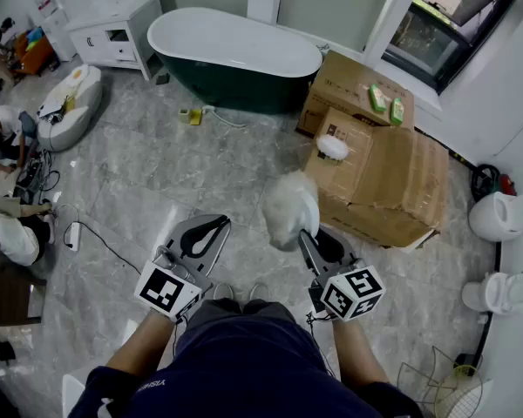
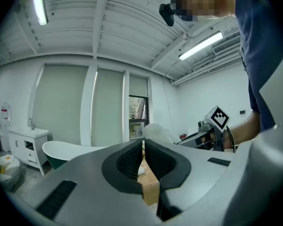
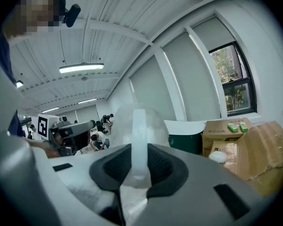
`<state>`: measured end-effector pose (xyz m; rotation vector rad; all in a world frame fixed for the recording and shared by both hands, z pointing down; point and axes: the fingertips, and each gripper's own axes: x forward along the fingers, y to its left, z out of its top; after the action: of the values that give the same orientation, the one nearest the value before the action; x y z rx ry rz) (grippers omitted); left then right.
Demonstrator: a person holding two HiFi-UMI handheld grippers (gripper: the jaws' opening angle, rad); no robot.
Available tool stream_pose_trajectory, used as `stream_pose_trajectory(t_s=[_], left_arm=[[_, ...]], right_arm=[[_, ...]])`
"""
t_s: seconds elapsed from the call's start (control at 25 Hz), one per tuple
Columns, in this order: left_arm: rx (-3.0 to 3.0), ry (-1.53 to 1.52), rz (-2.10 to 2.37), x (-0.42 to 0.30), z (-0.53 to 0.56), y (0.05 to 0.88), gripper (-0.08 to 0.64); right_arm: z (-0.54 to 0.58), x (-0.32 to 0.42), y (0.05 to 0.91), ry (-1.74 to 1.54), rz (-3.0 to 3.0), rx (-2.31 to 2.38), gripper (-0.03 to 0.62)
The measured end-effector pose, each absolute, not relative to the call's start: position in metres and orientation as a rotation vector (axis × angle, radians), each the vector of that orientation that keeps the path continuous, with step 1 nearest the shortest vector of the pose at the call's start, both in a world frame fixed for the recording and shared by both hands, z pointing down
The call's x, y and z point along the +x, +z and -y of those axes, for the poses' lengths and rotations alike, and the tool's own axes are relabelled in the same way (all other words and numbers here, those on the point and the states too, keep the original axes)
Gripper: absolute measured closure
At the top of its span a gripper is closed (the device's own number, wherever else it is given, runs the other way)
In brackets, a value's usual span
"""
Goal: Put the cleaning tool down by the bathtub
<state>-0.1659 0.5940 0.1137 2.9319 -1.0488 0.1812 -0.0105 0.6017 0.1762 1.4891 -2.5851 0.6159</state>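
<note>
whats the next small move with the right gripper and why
Probably carry the cleaning tool forward toward the bathtub. The right gripper is clamped on the tool's white handle, and the bathtub stands well ahead of it, so lowering or releasing here looks premature.

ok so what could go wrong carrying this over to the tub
The right gripper pinches the fluffy duster only by its thin handle, so the top-heavy head could swing or slip. The bathtub is well off across the floor; the cardboard boxes sit close on the right to snag, and a floor cable lies left.
</note>
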Motion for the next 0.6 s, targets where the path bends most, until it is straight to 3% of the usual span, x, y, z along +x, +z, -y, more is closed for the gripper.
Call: stream_pose_trajectory(t_s=[0.6], left_arm=[[2.914,0.183,1.054,-0.1604,-0.5965,0.1201,0.518]], right_arm=[[-0.6025,-0.0099,0.1794,0.624,2.596,1.48,0.499]])
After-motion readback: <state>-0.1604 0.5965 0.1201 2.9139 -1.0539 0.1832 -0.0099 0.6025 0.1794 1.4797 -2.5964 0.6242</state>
